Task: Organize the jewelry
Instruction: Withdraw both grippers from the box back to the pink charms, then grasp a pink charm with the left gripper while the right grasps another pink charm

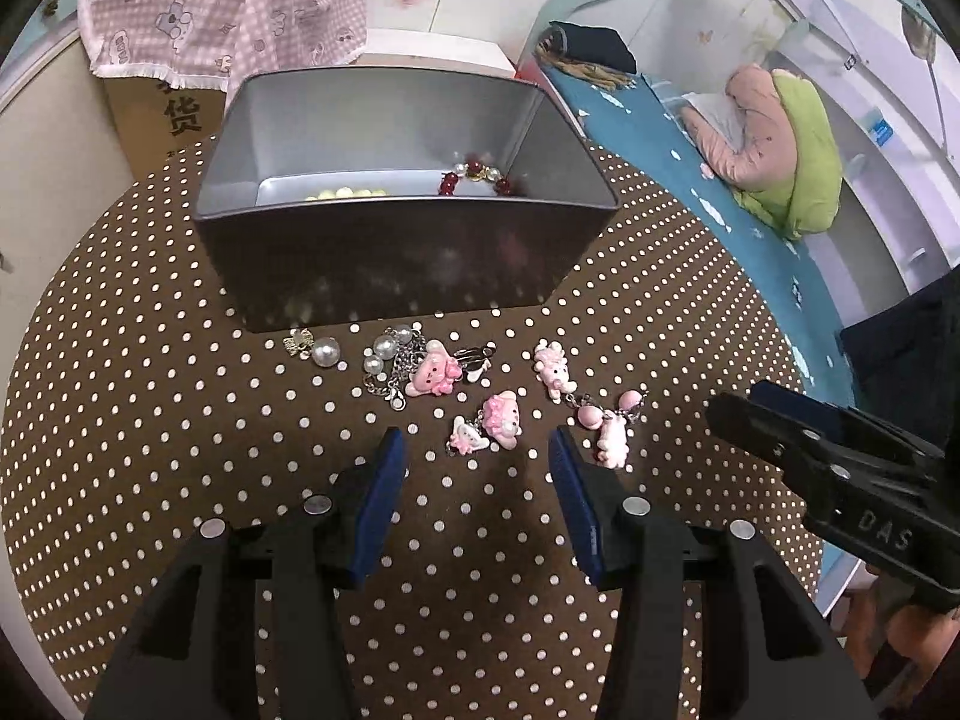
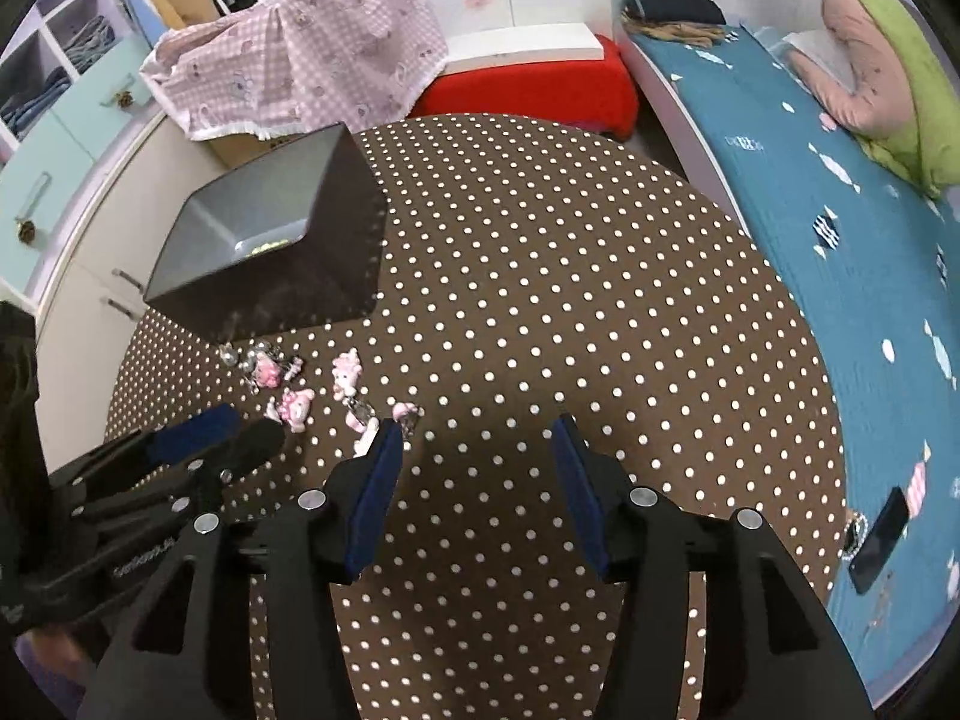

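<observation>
A round table under a brown cloth with white polka dots [image 1: 150,396] carries a dark rectangular metal tin with a silvery inside [image 1: 396,267], set toward twelve o'clock from the left gripper [image 1: 477,450]. Inside the tin lie a strand of pale yellow beads [image 1: 345,193] and, at its two o'clock corner, a bracelet of dark red and pearl beads [image 1: 477,177]. Just in front of the tin a row of loose pieces sits on the cloth: a large pearl with a small silver charm [image 1: 324,351], a chain with pearls and a pink cartoon charm [image 1: 420,369], and more pink and white cartoon charms [image 1: 555,369] running toward three o'clock. The left gripper hangs just short of them, its blue-padded fingers [image 1: 384,480] spread wide and holding nothing. The right gripper [image 2: 477,450], at its three o'clock, is likewise spread and empty over bare cloth.
</observation>
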`<state>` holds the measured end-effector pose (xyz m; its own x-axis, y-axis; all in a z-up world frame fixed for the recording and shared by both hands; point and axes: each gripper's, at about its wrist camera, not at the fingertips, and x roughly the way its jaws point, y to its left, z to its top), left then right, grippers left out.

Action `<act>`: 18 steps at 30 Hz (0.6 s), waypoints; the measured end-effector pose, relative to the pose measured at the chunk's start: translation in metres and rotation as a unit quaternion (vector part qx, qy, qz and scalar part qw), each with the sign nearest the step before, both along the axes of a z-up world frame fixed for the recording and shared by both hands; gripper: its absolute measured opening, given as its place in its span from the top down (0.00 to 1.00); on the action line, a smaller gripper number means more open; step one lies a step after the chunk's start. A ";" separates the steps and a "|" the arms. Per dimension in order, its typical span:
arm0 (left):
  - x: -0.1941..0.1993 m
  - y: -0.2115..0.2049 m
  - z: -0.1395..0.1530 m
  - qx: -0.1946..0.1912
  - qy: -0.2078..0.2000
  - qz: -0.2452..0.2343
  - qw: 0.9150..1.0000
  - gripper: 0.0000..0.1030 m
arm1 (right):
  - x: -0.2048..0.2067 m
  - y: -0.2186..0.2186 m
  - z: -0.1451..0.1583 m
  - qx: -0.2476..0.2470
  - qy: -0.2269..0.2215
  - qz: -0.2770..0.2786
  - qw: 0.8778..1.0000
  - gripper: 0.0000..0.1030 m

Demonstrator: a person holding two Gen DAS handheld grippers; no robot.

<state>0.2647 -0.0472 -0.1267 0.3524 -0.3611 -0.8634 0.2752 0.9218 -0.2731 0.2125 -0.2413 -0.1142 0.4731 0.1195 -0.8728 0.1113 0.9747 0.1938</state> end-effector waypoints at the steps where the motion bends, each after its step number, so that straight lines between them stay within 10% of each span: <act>1: 0.000 -0.001 -0.002 0.001 0.000 -0.002 1.000 0.55 | -0.001 -0.001 -0.001 0.001 0.001 0.001 1.000 0.50; 8: 0.004 -0.008 -0.005 0.017 -0.010 -0.009 1.000 0.81 | 0.001 0.005 -0.005 0.005 0.002 0.015 1.000 0.50; 18: 0.000 0.004 -0.007 0.000 -0.009 -0.007 1.000 0.87 | 0.007 0.030 -0.014 0.014 0.011 0.035 0.999 0.50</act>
